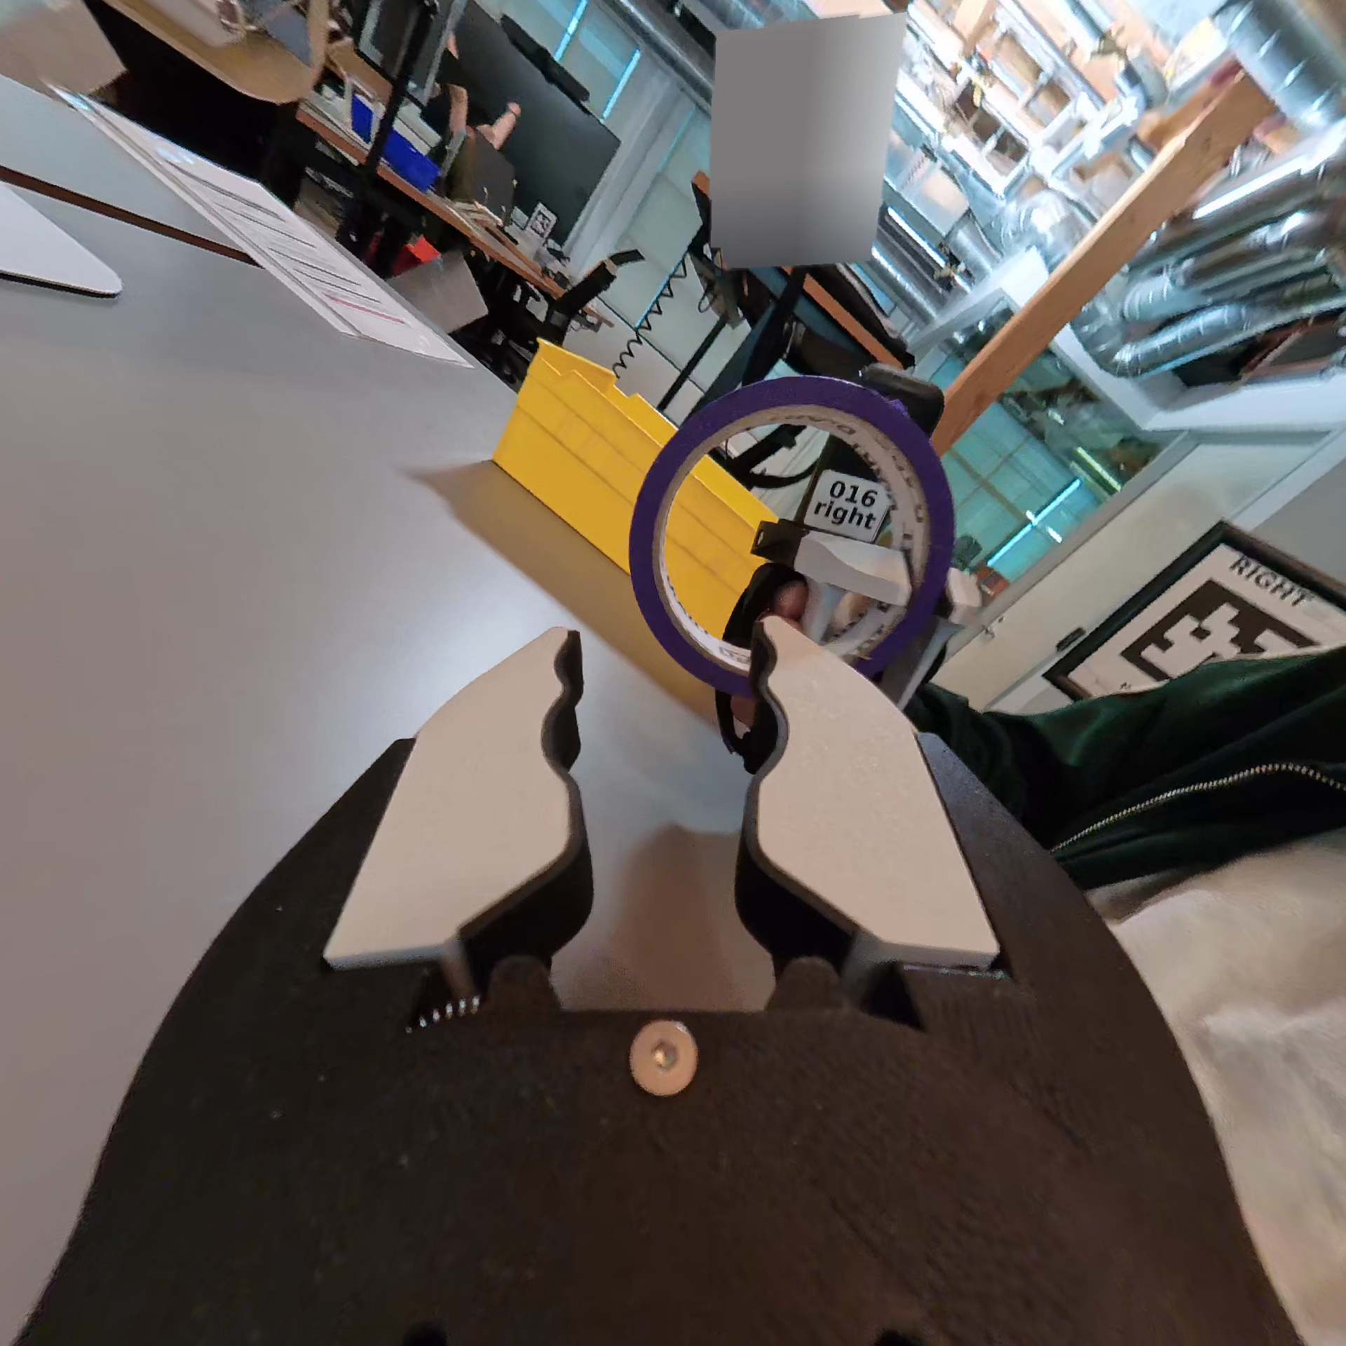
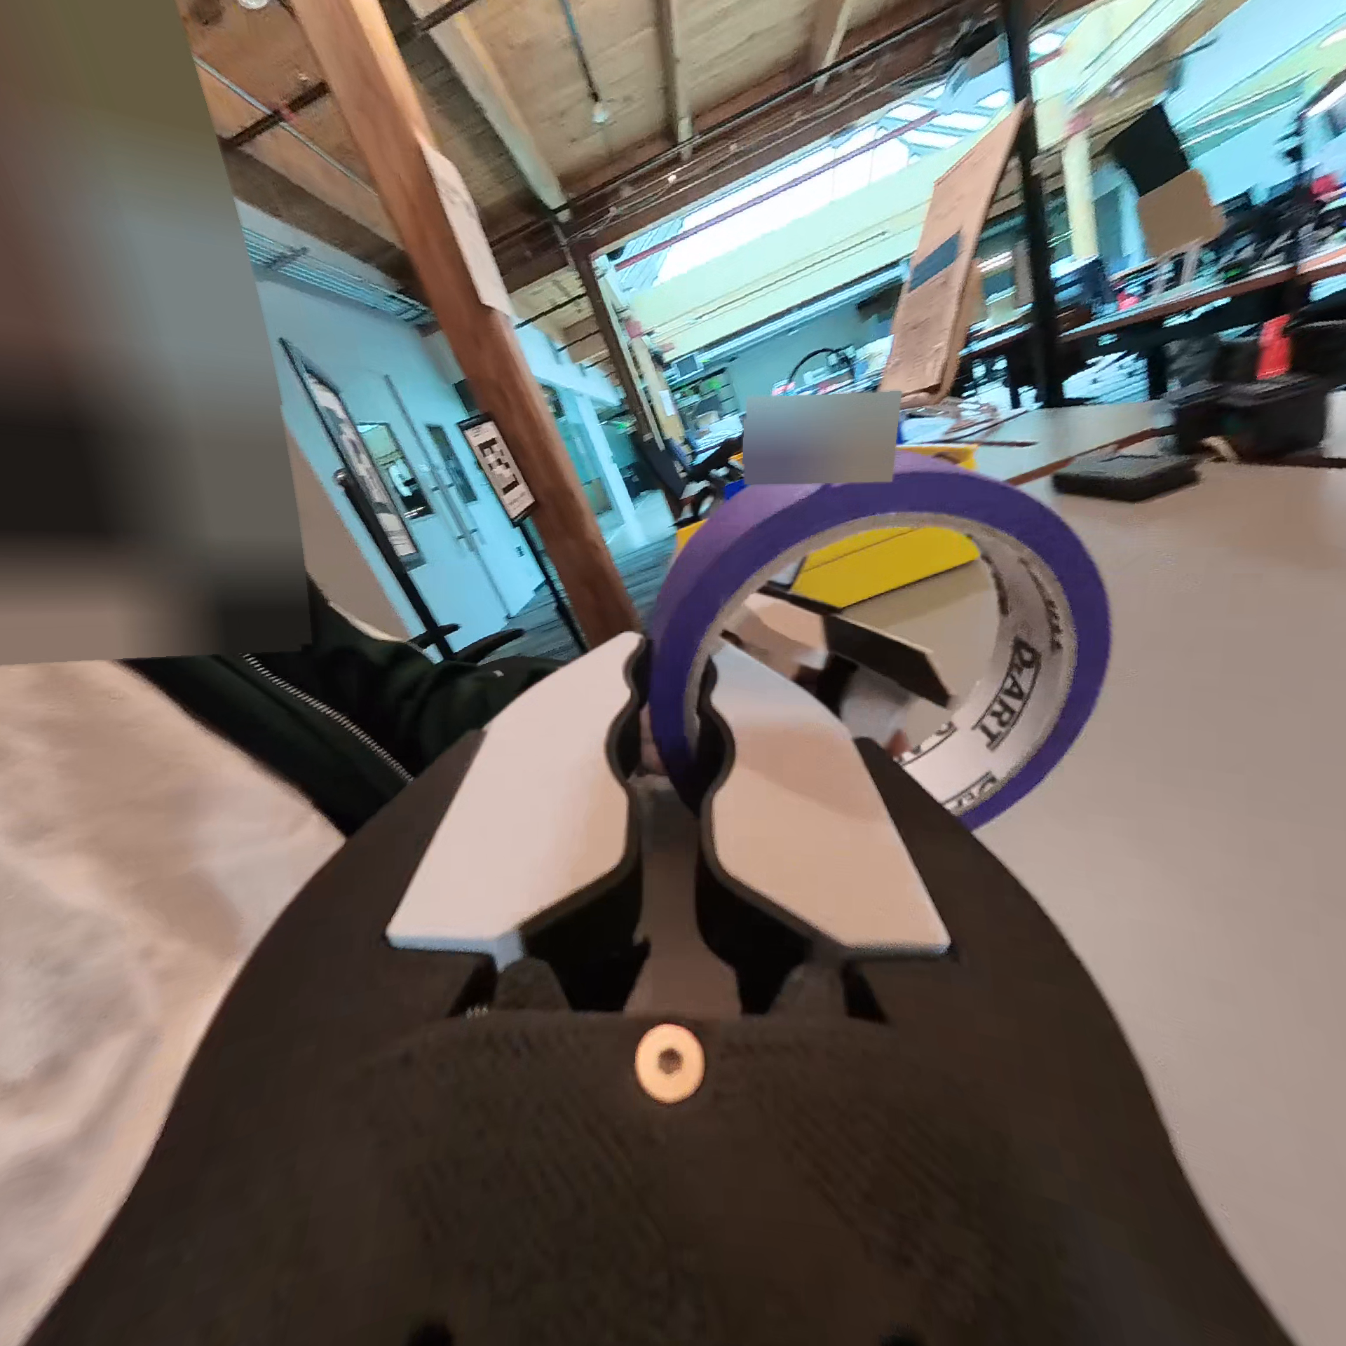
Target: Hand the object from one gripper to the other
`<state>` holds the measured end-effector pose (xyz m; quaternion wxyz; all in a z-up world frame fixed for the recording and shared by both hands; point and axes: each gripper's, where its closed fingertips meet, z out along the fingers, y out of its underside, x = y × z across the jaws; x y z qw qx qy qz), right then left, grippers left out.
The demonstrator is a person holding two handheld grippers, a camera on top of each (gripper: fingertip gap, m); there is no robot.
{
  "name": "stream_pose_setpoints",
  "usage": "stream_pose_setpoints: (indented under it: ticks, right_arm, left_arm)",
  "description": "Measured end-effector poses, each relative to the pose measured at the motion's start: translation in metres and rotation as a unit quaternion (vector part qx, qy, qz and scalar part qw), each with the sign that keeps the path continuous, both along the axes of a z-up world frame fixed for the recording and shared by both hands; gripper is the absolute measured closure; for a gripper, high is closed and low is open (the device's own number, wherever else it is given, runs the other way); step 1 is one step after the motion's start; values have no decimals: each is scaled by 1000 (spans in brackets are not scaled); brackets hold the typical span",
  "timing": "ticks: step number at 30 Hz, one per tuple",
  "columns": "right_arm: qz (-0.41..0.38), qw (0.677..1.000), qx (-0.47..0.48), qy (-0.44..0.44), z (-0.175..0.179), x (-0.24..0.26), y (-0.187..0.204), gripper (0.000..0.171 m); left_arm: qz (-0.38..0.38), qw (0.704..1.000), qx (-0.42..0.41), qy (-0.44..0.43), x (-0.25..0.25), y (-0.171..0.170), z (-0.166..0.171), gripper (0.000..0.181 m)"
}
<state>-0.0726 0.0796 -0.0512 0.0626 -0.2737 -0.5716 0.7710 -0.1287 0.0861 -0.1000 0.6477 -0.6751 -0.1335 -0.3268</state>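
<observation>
Right gripper point(image 2: 674, 699) pinches the purple tape roll point(image 2: 1049, 583), fingers pressed on its band, roll held upright above the grey table point(image 2: 1202, 655). Left gripper point(image 1: 670, 655) faces that roll with fingers spread wide and nothing between them; its right fingertip point(image 1: 776, 641) sits just before the roll's point(image 1: 644, 553) lower rim. Beyond the roll, a yellow bin point(image 1: 575, 444) rests on the table point(image 1: 218, 510).

Grey table point(image 1: 218, 546): yellow bin point(image 1: 583, 451) at far edge, printed sheet point(image 1: 291, 248), white flat item point(image 1: 44, 248), maybe a laptop; dark flat object point(image 2: 1125, 477), blurred.
</observation>
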Motion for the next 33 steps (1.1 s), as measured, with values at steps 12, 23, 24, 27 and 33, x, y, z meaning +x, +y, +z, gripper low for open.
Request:
stream_pose_setpoints:
  ticks: [12, 23, 24, 27, 33]
  right_arm:
    - [80, 996, 25, -16, -7, 19, -43, 160]
    - [88, 996, 28, -17, -10, 22, -53, 160]
    - [87, 996, 28, -14, -10, 22, -53, 160]
    - [73, 996, 46, 8, -11, 22, -57, 160]
    - [32, 997, 51, 43, -7, 15, -53, 117]
  left_arm:
    - [-16, 996, 1, 90, 14, 3, -2, 148]
    - [-16, 991, 17, 135, 24, 7, -1, 164]
    - [-10, 990, 17, 137, 22, 7, 0, 169]
    - [-12, 992, 25, 120, 20, 4, 4, 172]
    - [-15, 994, 51, 99, 17, -1, 15, 172]
